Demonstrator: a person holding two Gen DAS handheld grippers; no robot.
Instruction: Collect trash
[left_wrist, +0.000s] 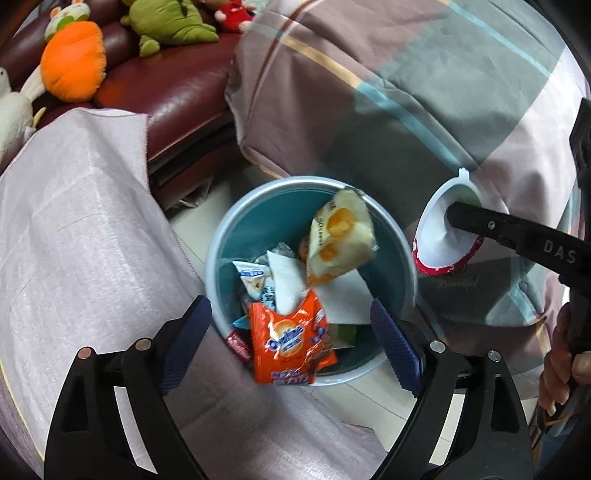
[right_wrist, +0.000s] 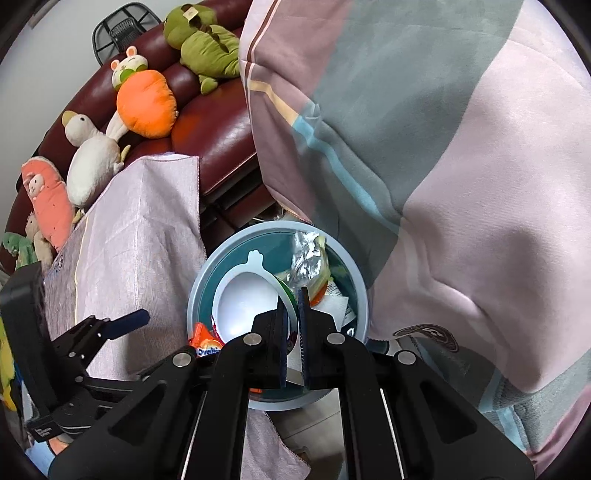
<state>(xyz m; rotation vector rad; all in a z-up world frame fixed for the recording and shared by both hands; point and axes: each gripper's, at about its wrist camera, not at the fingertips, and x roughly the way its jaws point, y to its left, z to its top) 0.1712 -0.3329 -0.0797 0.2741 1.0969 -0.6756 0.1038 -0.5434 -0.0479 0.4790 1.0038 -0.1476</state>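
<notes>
Left wrist view: the left claw (left_wrist: 291, 343) stood wide open, its blue-padded fingers (left_wrist: 188, 339) spread to either side of the trash bin (left_wrist: 402, 258) and gripping nothing. An orange Ovaltine wrapper (left_wrist: 291, 339) lay between the fingers at the bin's near rim, seemingly loose; whether it rested on the rim or hung in the air could not be told. Inside the teal bin lay a yellow snack packet (left_wrist: 340, 236), a white paper napkin (left_wrist: 343, 299) and other small wrappers. Only this view showed the right claw from outside: one black finger reached into a white plastic cup (left_wrist: 439, 240) with a red band, held at the bin's right side, over the striped bedding (left_wrist: 406, 92). A person's hand (left_wrist: 557, 354) held that tool at the right edge.

Right wrist view: the right claw (right_wrist: 293, 314) was nearly closed, pinching the cup's (right_wrist: 243, 299) thin wall between its pads. From here the cup appeared directly over the bin's (right_wrist: 199, 295) opening, hiding much of its contents; crumpled foil (right_wrist: 306, 254) showed beyond it. Only a corner of the orange wrapper (right_wrist: 203, 343) was visible. The left claw (right_wrist: 110, 328) appeared at the left, over a pink cloth (right_wrist: 140, 229). This view alone showed the whole row of plush toys (right_wrist: 144, 99) on the maroon leather sofa (right_wrist: 221, 133).
</notes>
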